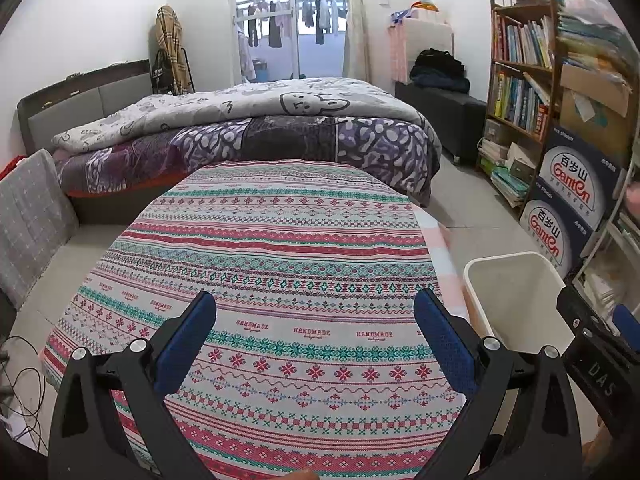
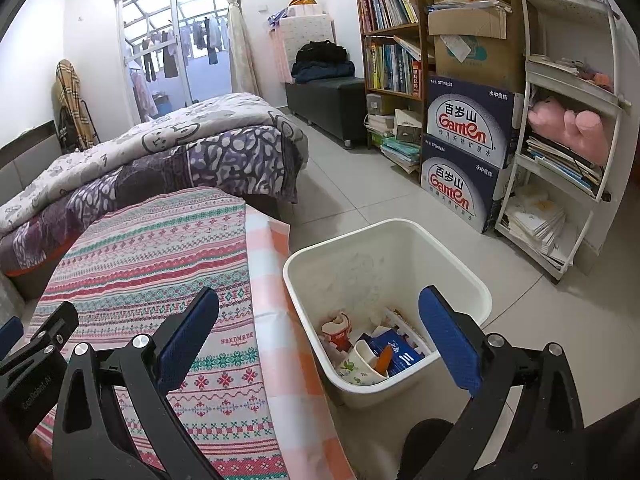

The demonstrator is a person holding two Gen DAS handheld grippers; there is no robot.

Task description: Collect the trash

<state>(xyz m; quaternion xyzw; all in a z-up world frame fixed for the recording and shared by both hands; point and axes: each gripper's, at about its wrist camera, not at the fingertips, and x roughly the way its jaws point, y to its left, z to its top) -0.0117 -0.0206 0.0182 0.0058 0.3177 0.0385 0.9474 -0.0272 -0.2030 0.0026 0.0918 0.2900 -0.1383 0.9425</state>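
Observation:
A white plastic bin stands on the floor to the right of the table. Inside it lie a blue carton, a paper cup with an orange piece in it, and a red-and-white wrapper. My right gripper hangs open over the bin's near left rim, holding nothing. My left gripper is open above the patterned tablecloth, nothing between its blue pads. The bin shows at the right of the left wrist view, its contents hidden there.
A bed with a grey and purple quilt lies beyond the table. Bookshelves, stacked blue water cartons and a white rack line the right wall. Tiled floor runs between bed and shelves. Cables lie at the left.

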